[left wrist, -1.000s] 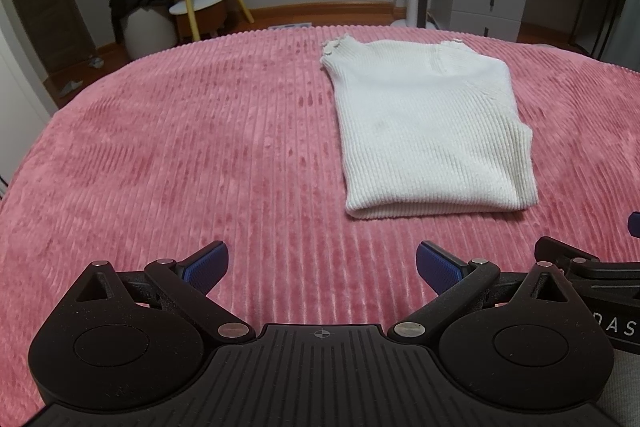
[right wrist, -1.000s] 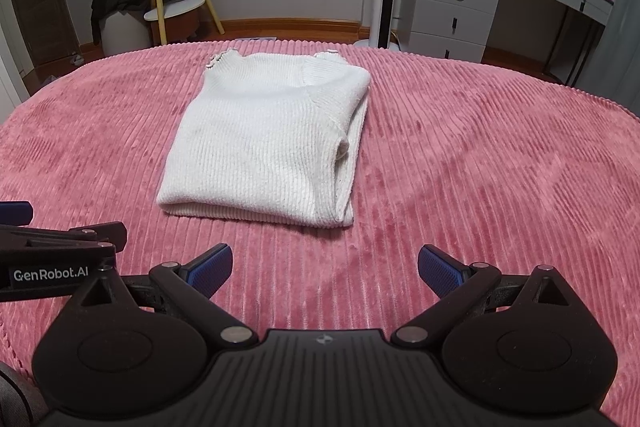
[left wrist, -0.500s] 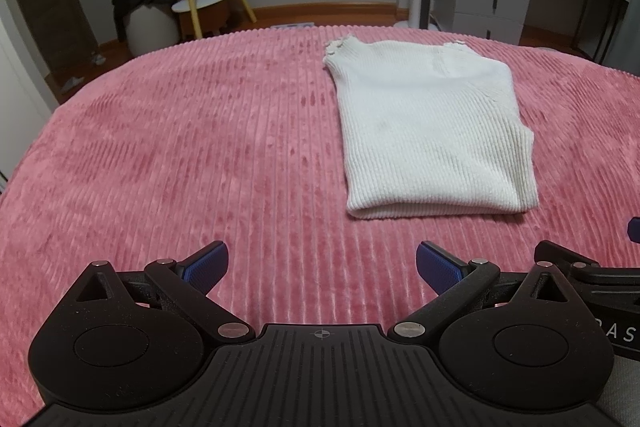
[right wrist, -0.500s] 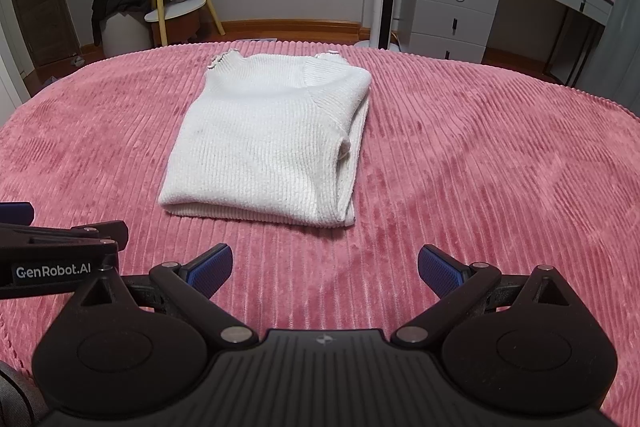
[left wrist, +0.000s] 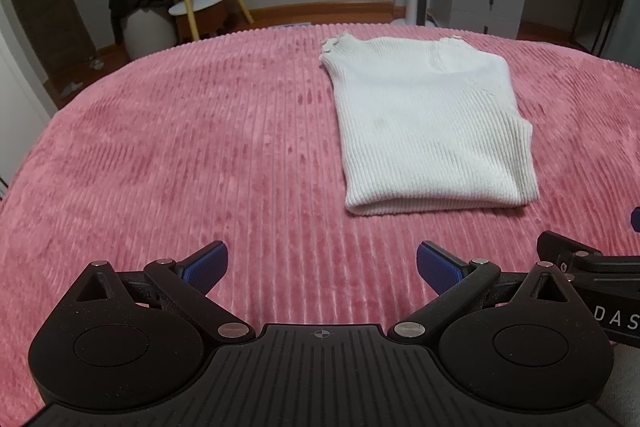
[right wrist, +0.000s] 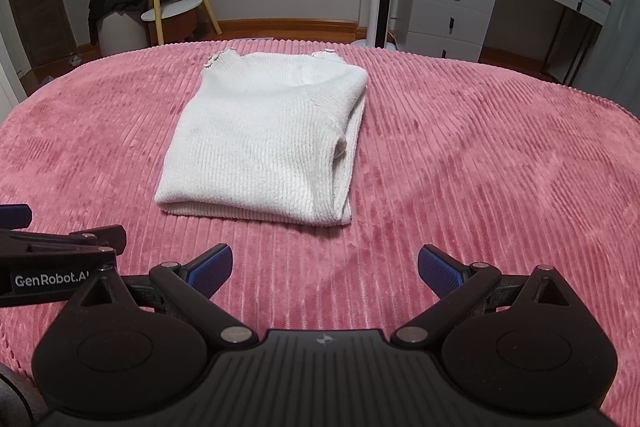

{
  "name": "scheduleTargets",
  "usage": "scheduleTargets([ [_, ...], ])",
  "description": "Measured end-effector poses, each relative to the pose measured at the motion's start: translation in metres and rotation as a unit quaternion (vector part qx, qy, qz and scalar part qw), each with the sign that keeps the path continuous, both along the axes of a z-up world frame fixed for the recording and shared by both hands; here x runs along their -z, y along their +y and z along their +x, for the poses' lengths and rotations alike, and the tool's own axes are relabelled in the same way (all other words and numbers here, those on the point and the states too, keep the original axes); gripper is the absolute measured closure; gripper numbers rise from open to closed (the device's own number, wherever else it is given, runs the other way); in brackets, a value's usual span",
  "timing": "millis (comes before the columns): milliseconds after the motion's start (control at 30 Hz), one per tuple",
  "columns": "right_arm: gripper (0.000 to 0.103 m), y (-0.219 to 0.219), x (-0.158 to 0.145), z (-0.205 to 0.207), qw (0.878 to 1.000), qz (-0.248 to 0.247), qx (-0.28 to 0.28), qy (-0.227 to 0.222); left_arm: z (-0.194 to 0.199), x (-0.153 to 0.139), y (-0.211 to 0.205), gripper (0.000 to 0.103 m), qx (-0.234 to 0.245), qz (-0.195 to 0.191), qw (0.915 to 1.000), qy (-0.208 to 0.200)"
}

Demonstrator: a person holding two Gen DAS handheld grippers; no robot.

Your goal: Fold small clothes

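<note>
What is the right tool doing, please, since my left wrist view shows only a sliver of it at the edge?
Observer: The right tool is open with nothing between its fingers, and it is short of the white sweater, not touching it.
Operator: Thank you. Does the sweater's right edge look tidy from there?
Observer: Not quite. A sleeve cuff peeks out between the folded layers on that side.
</note>
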State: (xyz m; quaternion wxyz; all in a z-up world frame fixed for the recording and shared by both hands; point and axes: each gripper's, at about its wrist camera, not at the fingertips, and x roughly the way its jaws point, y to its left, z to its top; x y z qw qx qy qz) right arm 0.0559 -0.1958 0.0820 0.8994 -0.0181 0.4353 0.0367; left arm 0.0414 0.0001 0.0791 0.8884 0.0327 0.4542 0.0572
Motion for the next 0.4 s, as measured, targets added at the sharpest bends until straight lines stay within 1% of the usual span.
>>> scheduleTargets([
  [133, 0.004, 0.0011, -0.0004, -0.0004, 1.0, -0.004, 0.0, 0.0, -0.0008, -0.0004, -0.0004, 0.0, 0.001, 0.005, 1.0, 0.0],
  [400, 0.004, 0.0016, -0.0033, -0.0029, 1.0, -0.008, 0.002, -0.004, -0.003, -0.0025, 0.0005, 0.0, 0.002, 0.0, 1.0, -0.002],
])
